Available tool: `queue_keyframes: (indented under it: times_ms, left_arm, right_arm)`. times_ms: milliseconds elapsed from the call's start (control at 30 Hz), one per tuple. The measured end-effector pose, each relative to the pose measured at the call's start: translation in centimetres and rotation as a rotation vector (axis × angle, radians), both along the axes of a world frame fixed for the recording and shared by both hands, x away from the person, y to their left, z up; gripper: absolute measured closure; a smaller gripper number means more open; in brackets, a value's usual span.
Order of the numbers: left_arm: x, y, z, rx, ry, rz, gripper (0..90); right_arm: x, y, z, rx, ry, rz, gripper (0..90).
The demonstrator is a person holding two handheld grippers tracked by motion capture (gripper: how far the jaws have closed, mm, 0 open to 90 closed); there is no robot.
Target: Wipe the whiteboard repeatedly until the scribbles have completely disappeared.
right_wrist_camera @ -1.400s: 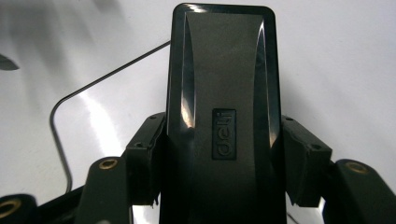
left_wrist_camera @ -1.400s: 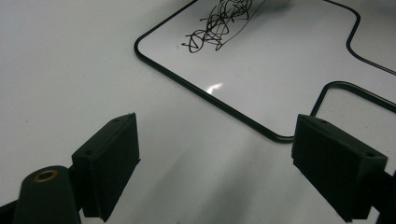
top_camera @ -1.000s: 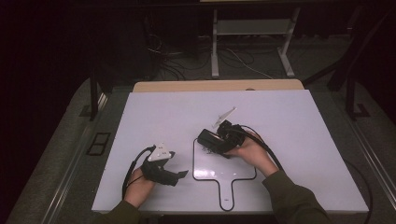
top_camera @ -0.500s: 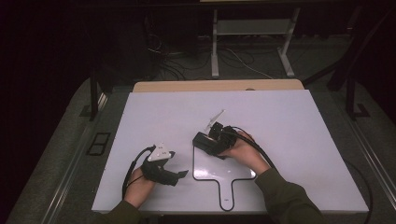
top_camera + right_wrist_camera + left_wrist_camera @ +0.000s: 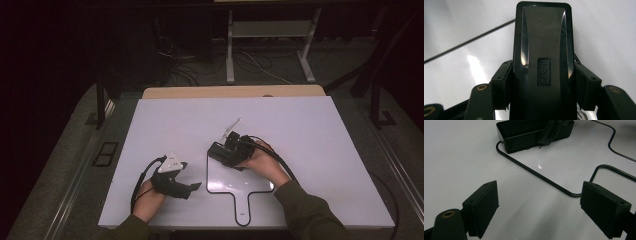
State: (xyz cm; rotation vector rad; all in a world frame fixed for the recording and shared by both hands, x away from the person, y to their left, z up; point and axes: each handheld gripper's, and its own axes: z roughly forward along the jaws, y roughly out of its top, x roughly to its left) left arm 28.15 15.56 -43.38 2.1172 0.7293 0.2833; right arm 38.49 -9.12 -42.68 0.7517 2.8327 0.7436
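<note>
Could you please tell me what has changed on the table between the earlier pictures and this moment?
The right gripper, shut on the glossy black rectangular stapler-like box, has carried it a little toward the left gripper's side, over the upper left corner of the black paddle-shaped outline drawn on the white table. The left gripper stayed in place with its jaws open and nothing between them.

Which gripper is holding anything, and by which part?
Right gripper clamps the black box across its two long sides, near its end. Left gripper is open, holding nothing.
</note>
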Motion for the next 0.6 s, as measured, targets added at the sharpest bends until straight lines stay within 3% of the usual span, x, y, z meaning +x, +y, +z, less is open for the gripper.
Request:
queue_keyframes:
  times_ms: [533, 600]
  left_arm:
    - [0.0, 0.0, 0.0, 0.007, -0.001, 0.000, 14.0]
    - [0.0, 0.1, 0.1, 0.024, -0.002, -0.011, 14.0]
  right_arm:
    - [-0.2, -4.2, 0.0, -0.013, -0.004, -0.063, 38.7]
    - [-0.2, -4.8, 0.0, -0.015, -0.007, -0.069, 38.7]
